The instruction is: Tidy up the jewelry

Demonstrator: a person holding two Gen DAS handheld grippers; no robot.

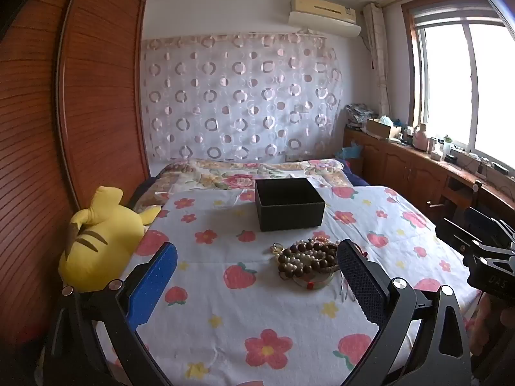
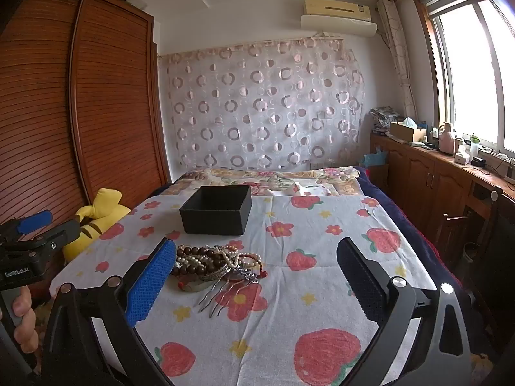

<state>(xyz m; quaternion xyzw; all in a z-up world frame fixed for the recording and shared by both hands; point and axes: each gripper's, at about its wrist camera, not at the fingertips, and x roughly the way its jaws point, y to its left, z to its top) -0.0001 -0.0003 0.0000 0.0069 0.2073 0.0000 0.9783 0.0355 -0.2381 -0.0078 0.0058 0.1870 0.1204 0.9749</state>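
Note:
A pile of jewelry [image 1: 309, 259] lies on the strawberry-print cloth [image 1: 225, 315]: brown wooden bead strings, pearls, a bangle and a metal hair comb [image 2: 225, 291]. The pile also shows in the right wrist view [image 2: 212, 263]. An open black box [image 1: 288, 204] stands behind it, empty as far as I see; it also shows in the right wrist view [image 2: 216, 214]. My left gripper [image 1: 257, 276] is open and empty, above the cloth, its right finger beside the pile. My right gripper [image 2: 257, 276] is open and empty, its left finger beside the pile.
A yellow plush toy [image 1: 96, 241] lies at the cloth's left edge. A wooden wardrobe [image 1: 96, 96] stands to the left. A wooden counter [image 2: 450, 173] with bottles and boxes runs under the window at right. A floral bedspread [image 1: 241, 173] lies behind the box.

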